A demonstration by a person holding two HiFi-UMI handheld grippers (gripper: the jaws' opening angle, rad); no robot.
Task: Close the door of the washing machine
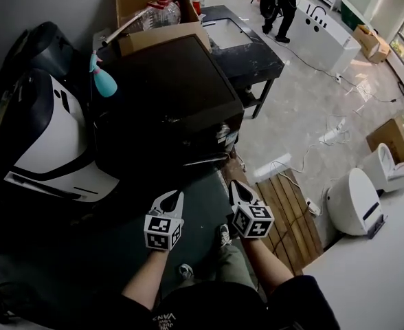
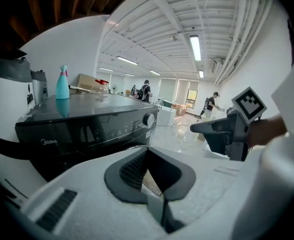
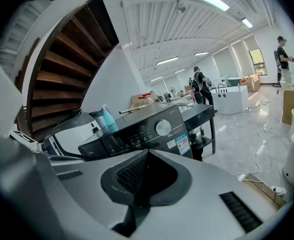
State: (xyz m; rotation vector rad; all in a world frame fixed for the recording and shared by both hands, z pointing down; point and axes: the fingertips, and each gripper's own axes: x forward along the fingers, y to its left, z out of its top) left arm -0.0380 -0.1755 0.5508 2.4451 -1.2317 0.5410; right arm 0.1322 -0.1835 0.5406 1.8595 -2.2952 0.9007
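Large open room, pale glossy floor [image 1: 305,102], strip lights overhead. A wooden pallet [image 1: 288,212] lies on the floor at right. The black washing machine [image 1: 167,95] stands directly ahead, with a black bench [image 1: 257,57] behind it. Its front is too dark to make out the door. On its top are a teal spray bottle [image 1: 104,80] and a cardboard box [image 1: 162,38] holding a clear red-capped bottle [image 1: 162,9]. The left gripper [image 1: 169,198] and right gripper [image 1: 238,190] are side by side, fingers clenched, holding nothing and clear of the machine.

Centre: black washing machine [image 1: 167,88]. Upper left: teal spray bottle [image 1: 106,82]. Below: my white left gripper [image 1: 170,198] and right gripper [image 1: 238,188], patterned with black-and-white squares.
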